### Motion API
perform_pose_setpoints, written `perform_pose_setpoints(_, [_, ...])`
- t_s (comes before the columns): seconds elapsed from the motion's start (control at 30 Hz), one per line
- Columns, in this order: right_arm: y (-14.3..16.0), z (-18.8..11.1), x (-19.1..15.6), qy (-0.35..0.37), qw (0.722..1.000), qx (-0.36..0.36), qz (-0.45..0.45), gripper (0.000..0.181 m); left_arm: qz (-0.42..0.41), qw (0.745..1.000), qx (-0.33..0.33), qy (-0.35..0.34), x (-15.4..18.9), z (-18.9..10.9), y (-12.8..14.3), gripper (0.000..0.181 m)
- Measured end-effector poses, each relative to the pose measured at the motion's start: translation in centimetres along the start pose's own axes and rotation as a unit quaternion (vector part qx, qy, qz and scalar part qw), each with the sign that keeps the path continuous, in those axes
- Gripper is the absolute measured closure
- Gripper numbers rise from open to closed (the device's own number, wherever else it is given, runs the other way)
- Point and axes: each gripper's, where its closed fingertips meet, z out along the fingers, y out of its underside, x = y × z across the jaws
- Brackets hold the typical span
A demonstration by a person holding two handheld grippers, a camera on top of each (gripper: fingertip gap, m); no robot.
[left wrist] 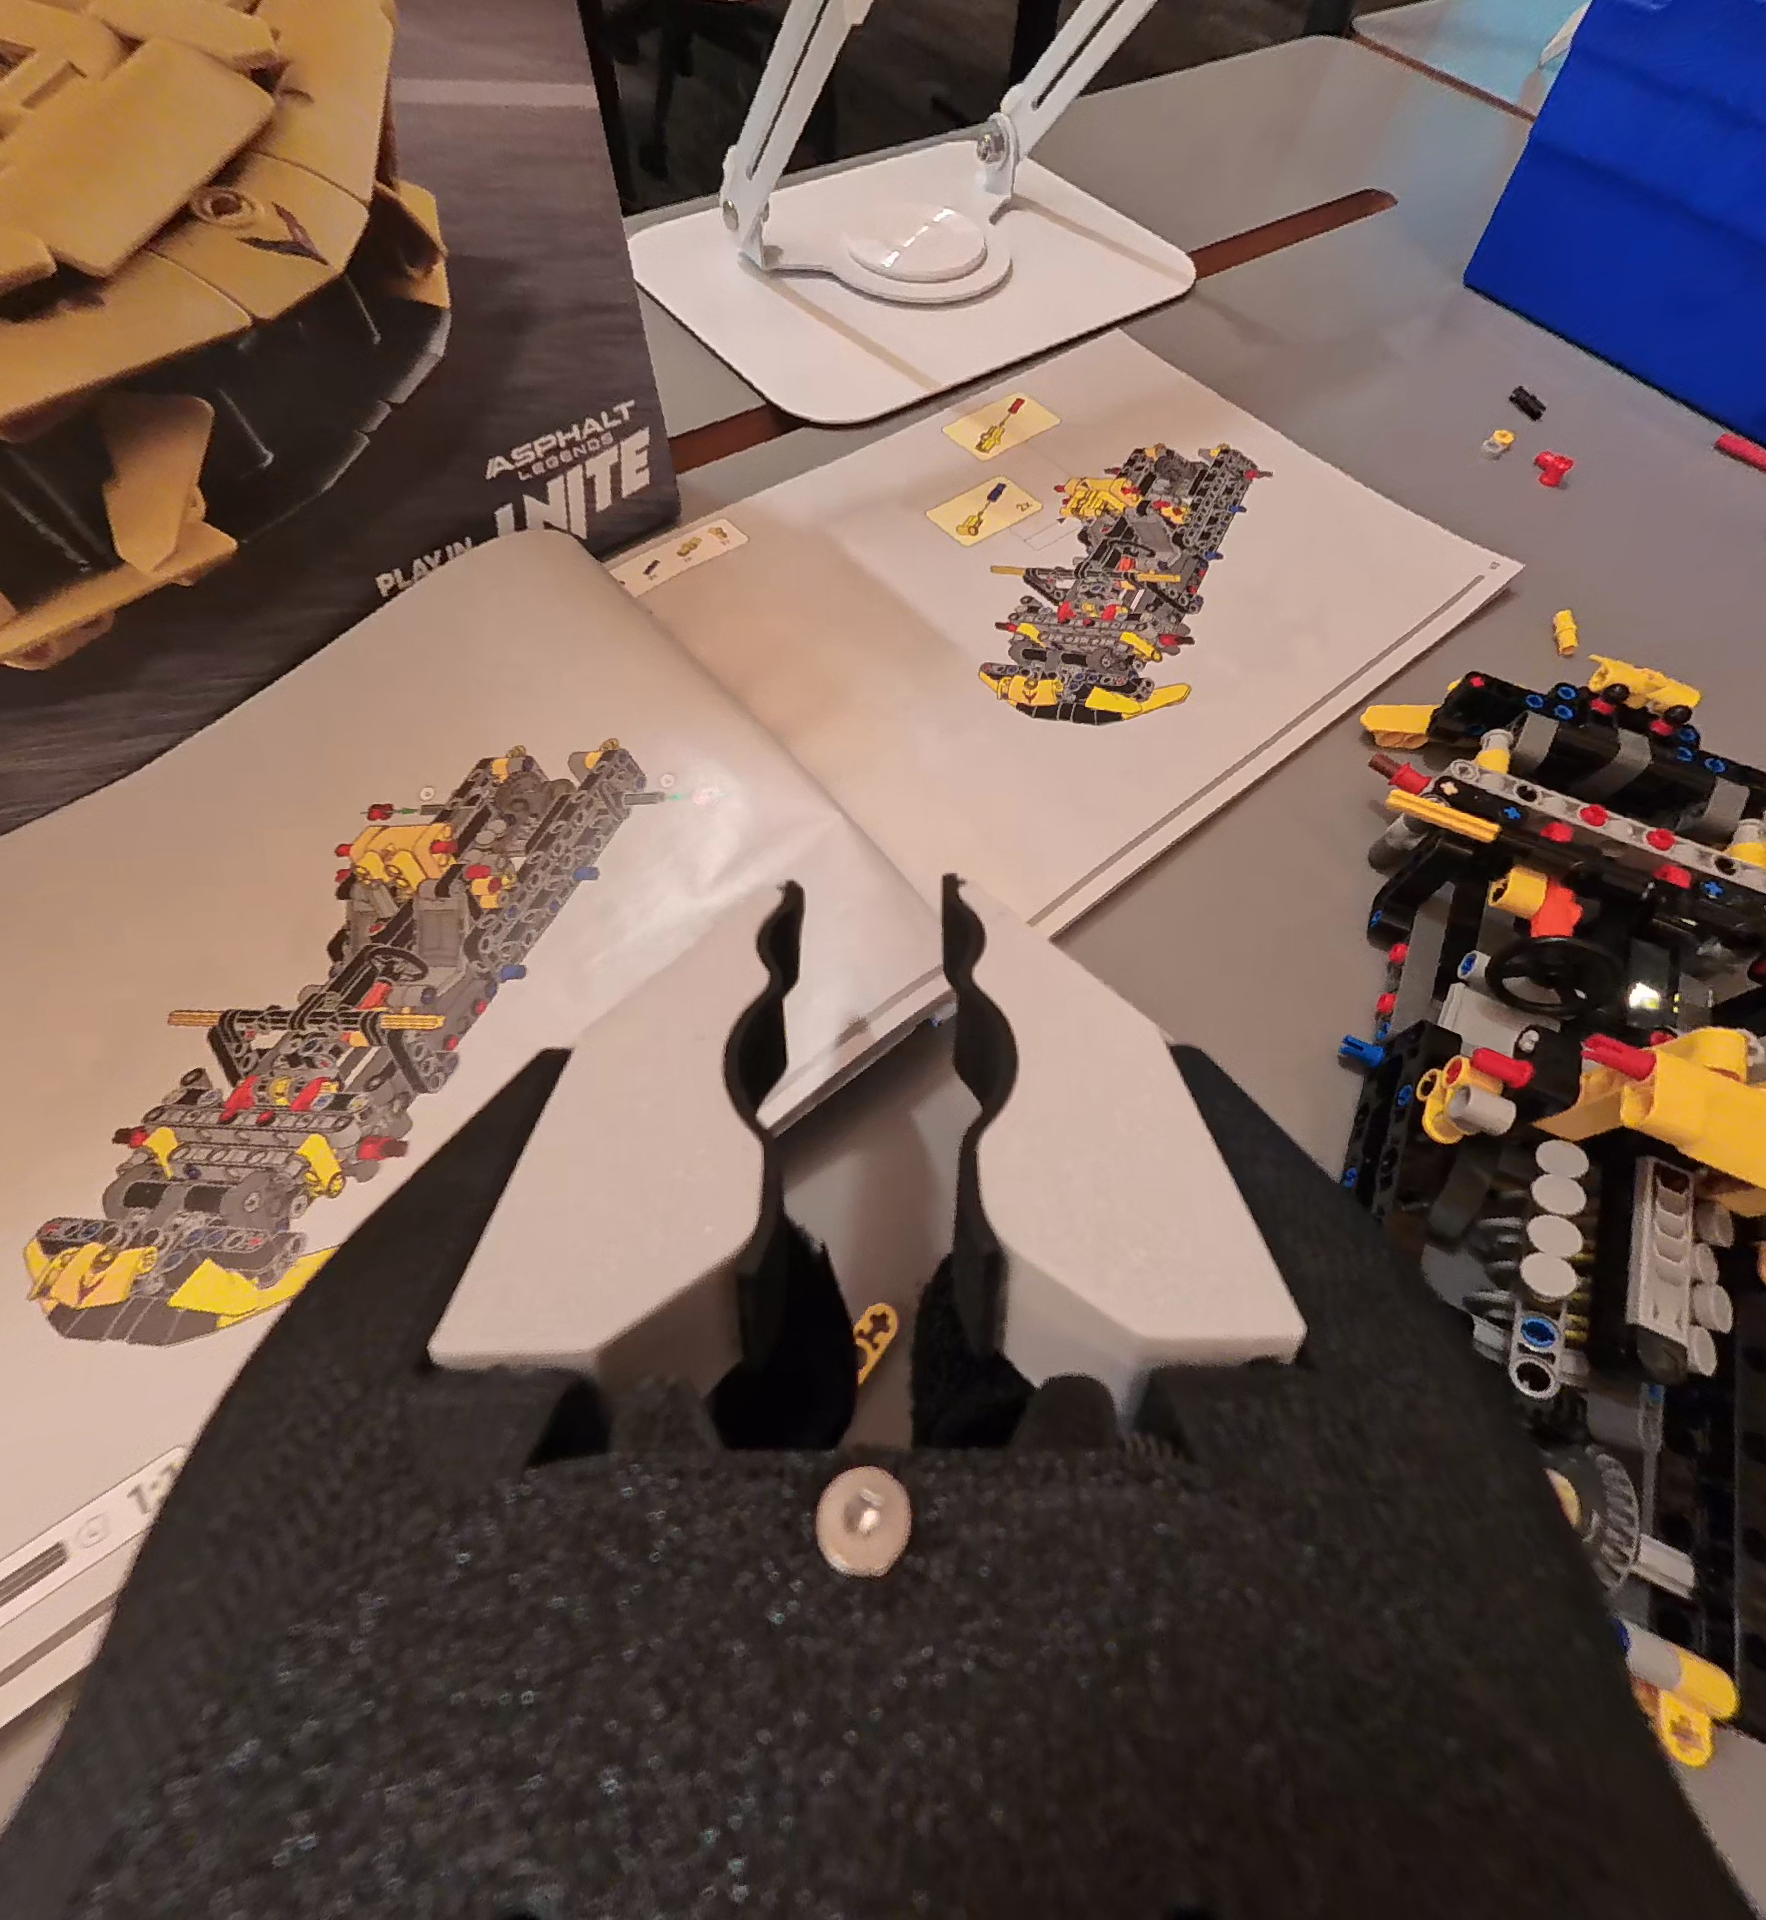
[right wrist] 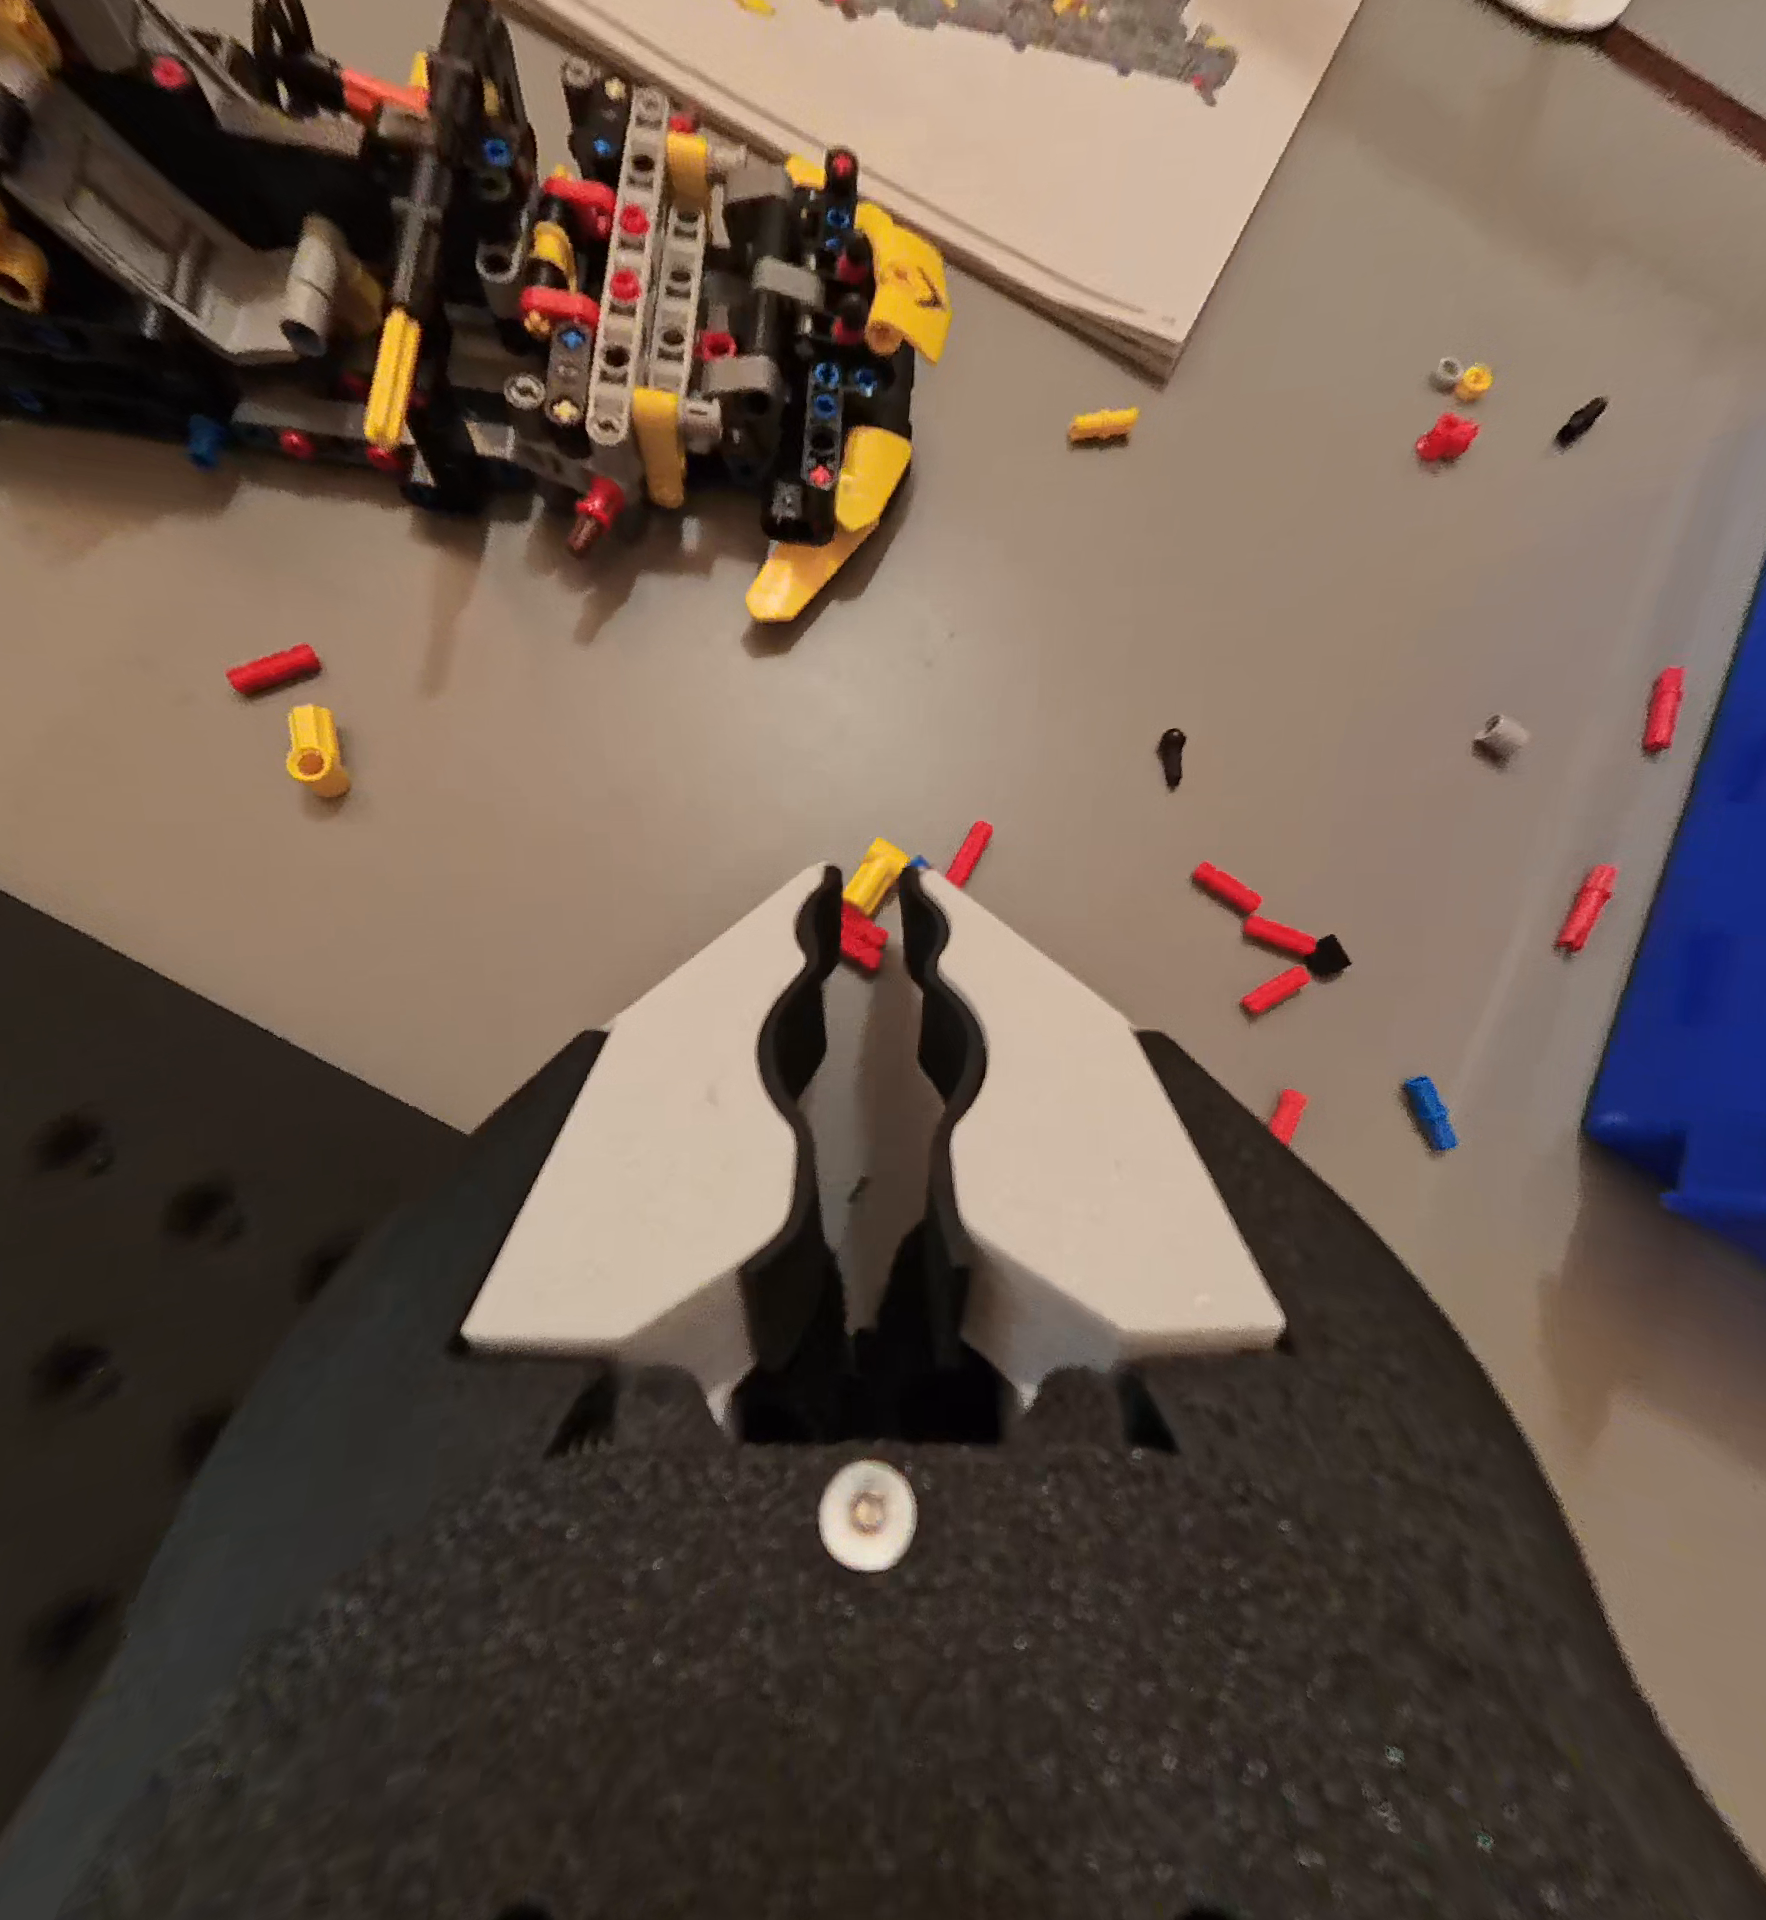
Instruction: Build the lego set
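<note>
The partly built black, grey and yellow lego vehicle (left wrist: 1585, 1039) lies on the grey table, right of my left gripper; it sits at the upper left of the right wrist view (right wrist: 598, 312). My left gripper (left wrist: 868, 899) is open and hovers over the near edge of the open instruction booklet (left wrist: 546, 831). A small yellow piece (left wrist: 874, 1335) shows in the gap low between its fingers. My right gripper (right wrist: 871, 883) is nearly closed on a small yellow connector (right wrist: 877, 868) with a red pin (right wrist: 861, 938), low over the table.
Loose red pins (right wrist: 1274, 935), a blue pin (right wrist: 1430, 1112), a yellow connector (right wrist: 318, 750) and black bits (right wrist: 1172, 753) scatter the table. A blue bin (right wrist: 1752, 831) stands right. The set's box (left wrist: 183, 312) and a white stand (left wrist: 910, 270) stand behind the booklet. A black perforated board (right wrist: 79, 1247) lies at left. The gap from one gripper's tips to the other's is roughly 35 centimeters.
</note>
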Motion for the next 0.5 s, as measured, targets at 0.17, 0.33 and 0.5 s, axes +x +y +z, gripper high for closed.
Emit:
perform_pose_setpoints(0.17, [0.56,0.73,-0.17,-0.019,0.999,-0.033,0.017,0.171,0.006,1.000,-0.003,-0.004,-0.06,0.04,0.13,0.154])
perform_pose_setpoints(0.33, [0.87,1.08,-0.34,-0.042,0.997,-0.050,0.039,0.174,0.004,1.000,-0.003,-0.003,-0.11,0.02,0.12,0.154])
perform_pose_setpoints(0.5, [-0.04,0.68,-0.71,-0.040,0.999,-0.020,0.023,0.175,0.008,1.000,-0.005,-0.003,0.00,0.08,0.19,0.154])
